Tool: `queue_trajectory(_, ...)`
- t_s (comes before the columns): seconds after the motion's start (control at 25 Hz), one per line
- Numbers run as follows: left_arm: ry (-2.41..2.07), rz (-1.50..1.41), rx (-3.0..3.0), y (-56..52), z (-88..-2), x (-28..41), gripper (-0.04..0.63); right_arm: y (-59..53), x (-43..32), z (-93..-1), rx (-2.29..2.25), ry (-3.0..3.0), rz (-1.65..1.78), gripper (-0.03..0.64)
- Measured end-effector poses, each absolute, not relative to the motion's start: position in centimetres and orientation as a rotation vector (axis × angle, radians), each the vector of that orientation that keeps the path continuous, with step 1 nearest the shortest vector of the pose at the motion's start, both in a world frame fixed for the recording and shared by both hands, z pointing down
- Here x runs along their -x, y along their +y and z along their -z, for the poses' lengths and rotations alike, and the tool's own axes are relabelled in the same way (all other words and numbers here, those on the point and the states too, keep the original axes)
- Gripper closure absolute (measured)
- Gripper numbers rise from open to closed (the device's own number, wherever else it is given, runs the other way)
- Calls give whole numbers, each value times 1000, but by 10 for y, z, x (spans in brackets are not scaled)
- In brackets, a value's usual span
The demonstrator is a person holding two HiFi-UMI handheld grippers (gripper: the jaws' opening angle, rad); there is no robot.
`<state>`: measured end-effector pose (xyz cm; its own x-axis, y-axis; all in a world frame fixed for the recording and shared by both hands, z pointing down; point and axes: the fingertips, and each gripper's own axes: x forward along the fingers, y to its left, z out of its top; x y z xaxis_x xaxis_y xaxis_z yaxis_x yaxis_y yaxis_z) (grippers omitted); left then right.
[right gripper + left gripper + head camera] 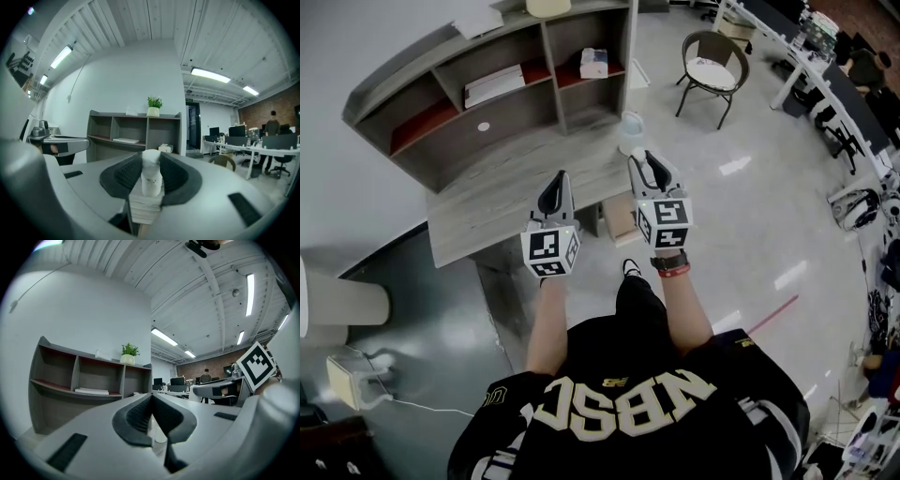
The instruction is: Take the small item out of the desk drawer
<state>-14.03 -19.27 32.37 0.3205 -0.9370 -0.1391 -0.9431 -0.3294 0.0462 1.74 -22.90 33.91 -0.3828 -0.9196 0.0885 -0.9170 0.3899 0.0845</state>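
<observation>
Small white item (151, 177) is standing upright, pinched in the right gripper (646, 161) just right of centre by the desk's (502, 206) right end, so that hand has it, the left gripper (556, 190) beside it is clenched on nothing, and I can't really spot the drawer from here.

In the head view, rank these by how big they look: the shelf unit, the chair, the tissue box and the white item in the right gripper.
1. shelf unit
2. chair
3. white item and tissue box: they look too alike to rank.
</observation>
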Motion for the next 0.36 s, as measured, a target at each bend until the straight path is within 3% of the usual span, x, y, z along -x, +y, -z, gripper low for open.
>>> queue_trajectory(0.36,1835,-189,2536,-207,-349,150,581,-245,-9,-368,-1618,-2484,8,492)
